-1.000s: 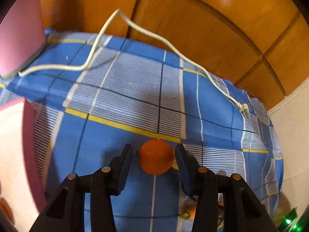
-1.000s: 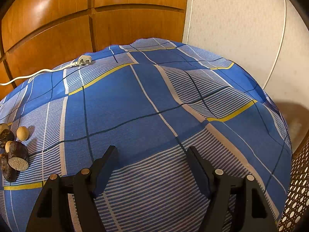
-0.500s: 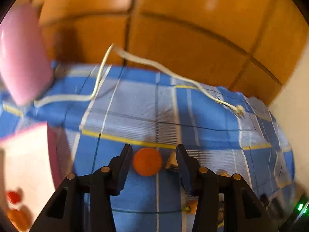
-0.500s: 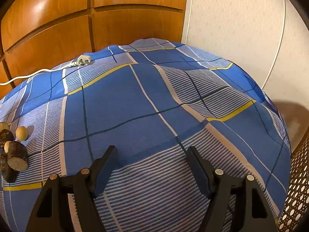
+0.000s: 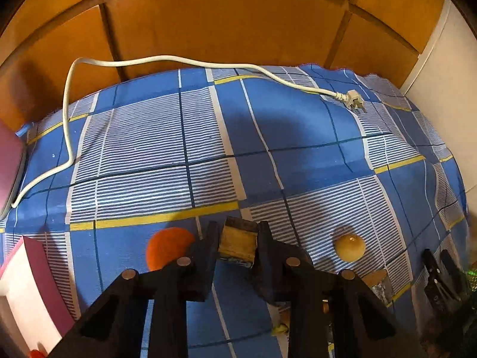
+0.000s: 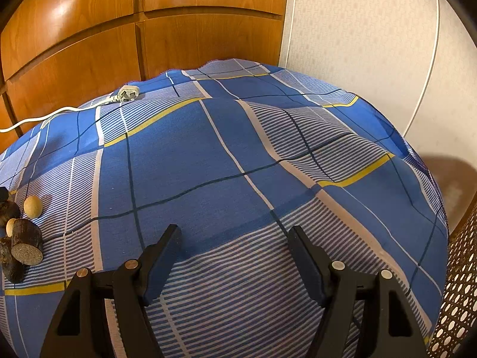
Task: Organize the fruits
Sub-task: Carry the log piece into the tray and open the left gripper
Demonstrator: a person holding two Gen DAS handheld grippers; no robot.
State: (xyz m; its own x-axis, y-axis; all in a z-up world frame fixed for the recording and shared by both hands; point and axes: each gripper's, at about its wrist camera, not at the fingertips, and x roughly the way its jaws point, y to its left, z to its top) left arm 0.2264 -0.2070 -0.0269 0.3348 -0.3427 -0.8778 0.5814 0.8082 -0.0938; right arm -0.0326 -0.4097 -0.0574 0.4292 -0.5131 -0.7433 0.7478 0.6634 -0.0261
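While the left gripper (image 5: 237, 240) pinches the cut fruit chunk (image 5: 237, 243) after closing, lift straight, clear of the orange ball (image 5: 168, 249); right gripper (image 6: 235, 261) gapes empty.

Right gripper (image 6: 234, 243), jaws apart over the blue plaid cloth (image 6: 208, 179) with nothing between them; far left of it, cut dark pieces (image 6: 25, 243) and a tan ball (image 6: 32, 206); beyond, a white plug (image 6: 128, 94).
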